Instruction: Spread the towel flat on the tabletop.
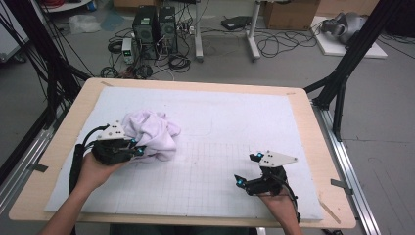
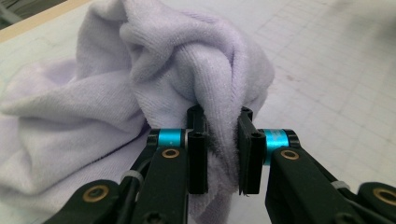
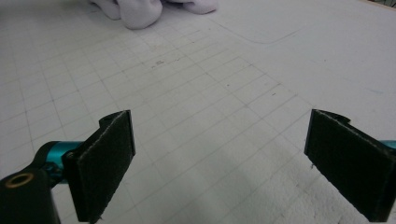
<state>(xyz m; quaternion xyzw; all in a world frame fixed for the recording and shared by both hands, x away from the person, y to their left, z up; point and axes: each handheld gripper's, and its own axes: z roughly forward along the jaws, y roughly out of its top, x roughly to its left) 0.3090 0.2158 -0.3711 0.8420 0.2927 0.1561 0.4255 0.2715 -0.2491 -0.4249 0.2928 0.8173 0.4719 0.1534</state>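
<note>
The left claw [image 2: 222,154] pinches a fold of the soft towel [image 2: 187,70]; the right gripper view shows the right claw [image 3: 219,163] wide apart, holding nothing, low in the frame

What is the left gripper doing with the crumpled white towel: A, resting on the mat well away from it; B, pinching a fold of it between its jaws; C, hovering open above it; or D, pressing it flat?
B: in the left gripper view the left gripper has its jaws closed on a fold of the towel.
</note>
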